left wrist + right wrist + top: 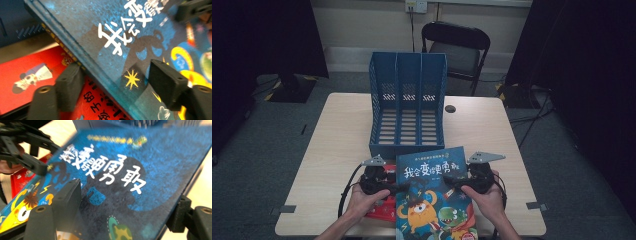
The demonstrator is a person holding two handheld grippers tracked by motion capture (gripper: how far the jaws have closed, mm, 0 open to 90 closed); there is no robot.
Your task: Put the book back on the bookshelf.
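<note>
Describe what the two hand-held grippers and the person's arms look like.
The left hand-held gripper and the right hand-held gripper are both black, each topped by a grey three-cornered plate. A black cable trails from each. Their jaws end in blocky matte black pads on arms with round screw holes. The forearms are bare, with no sleeves showing.

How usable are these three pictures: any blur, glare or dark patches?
High view: dim room with black corners, though the blue book reads clearly. Left gripper view: sharp title, jaw shadow on the cover, red book soft. Right gripper view: cover grainy, far edge and file rack blurred.
</note>
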